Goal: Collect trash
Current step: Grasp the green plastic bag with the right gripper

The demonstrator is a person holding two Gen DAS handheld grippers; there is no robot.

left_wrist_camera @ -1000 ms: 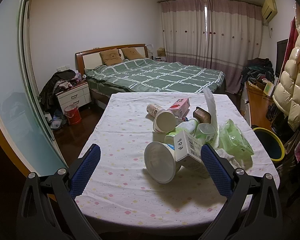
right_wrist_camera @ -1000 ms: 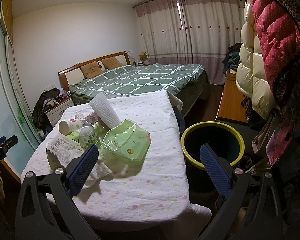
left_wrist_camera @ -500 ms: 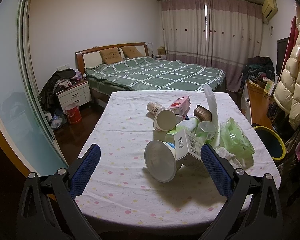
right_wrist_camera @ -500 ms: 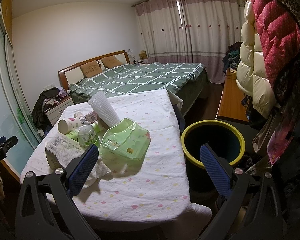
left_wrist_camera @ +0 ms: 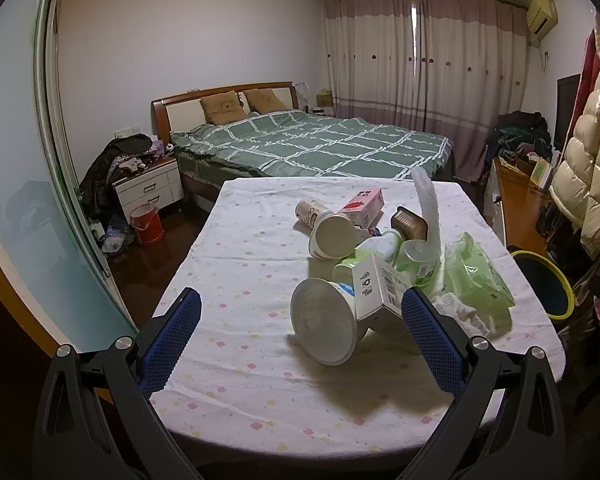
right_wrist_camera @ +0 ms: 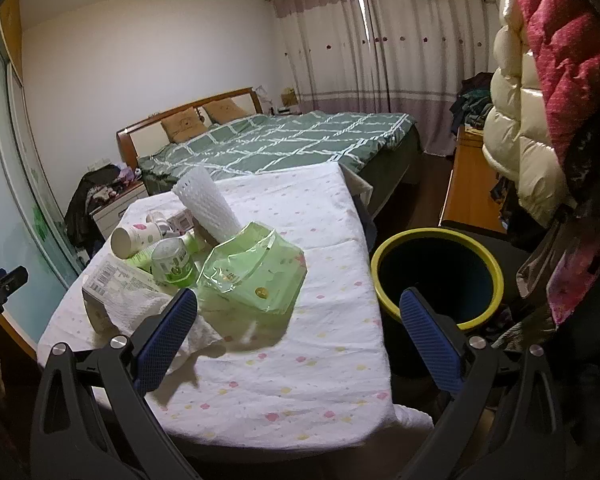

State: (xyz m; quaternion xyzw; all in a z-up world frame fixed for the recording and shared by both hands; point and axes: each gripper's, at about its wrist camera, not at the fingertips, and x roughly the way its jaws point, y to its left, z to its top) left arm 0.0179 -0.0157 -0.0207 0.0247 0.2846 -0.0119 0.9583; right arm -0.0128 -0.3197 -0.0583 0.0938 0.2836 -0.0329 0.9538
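Observation:
A heap of trash lies on the cloth-covered table (left_wrist_camera: 240, 280): a tipped white cup (left_wrist_camera: 324, 330), a white carton (left_wrist_camera: 380, 292), a second paper cup (left_wrist_camera: 326, 230), a pink box (left_wrist_camera: 364, 206), a green wipes pack (left_wrist_camera: 476, 276) and a white foam sleeve (left_wrist_camera: 428, 208). My left gripper (left_wrist_camera: 300, 344) is open and empty, just short of the tipped cup. My right gripper (right_wrist_camera: 298, 342) is open and empty, near the wipes pack (right_wrist_camera: 256, 272) and crumpled tissue (right_wrist_camera: 140, 312). A yellow-rimmed bin (right_wrist_camera: 438, 276) stands on the floor right of the table.
A bed (left_wrist_camera: 308, 148) stands beyond the table. A nightstand (left_wrist_camera: 148, 188) and red bucket (left_wrist_camera: 146, 224) are at the left. Puffy coats (right_wrist_camera: 540, 100) hang at the right, over a wooden desk (right_wrist_camera: 472, 184). A glass sliding door (left_wrist_camera: 28, 200) runs along the left.
Both grippers have drifted only slightly; the views are almost the same. Nothing on the table has moved.

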